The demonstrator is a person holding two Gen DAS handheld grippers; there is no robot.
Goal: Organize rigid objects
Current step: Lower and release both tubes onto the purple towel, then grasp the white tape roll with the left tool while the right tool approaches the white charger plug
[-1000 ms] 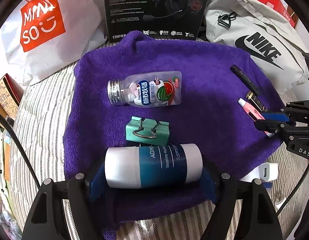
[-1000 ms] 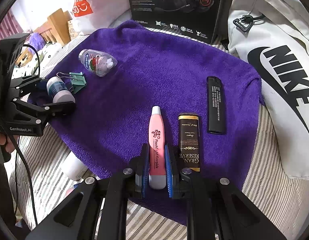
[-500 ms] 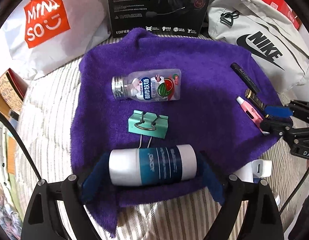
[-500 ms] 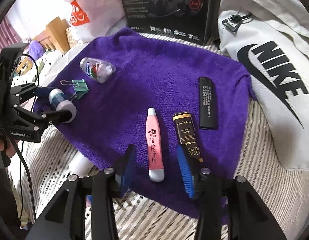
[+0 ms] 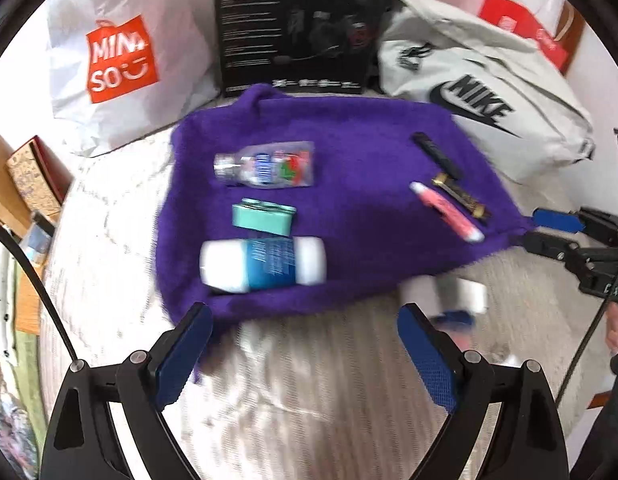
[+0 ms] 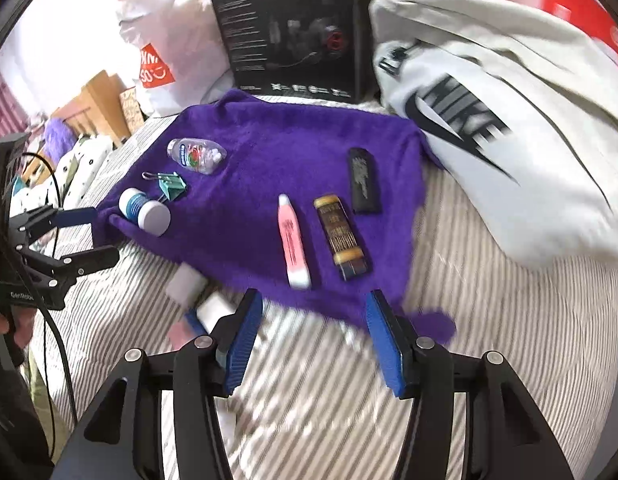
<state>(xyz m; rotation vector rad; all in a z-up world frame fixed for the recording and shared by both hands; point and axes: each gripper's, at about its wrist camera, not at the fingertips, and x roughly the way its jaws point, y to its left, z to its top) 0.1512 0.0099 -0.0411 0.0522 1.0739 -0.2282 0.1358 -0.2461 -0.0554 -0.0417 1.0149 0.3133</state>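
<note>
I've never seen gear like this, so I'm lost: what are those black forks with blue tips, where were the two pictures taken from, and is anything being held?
No robot arm here: a person holds a hand-held gripper in each hand, each with a wide-angle camera looking along its two fingers. One picture comes from the left gripper, the other from the right gripper. Both are open and hold nothing.

On the purple towel lie a white-and-blue bottle, a green binder clip, a clear bottle, a pink tube, a brown-and-gold pack and a black lighter-like stick.
</note>
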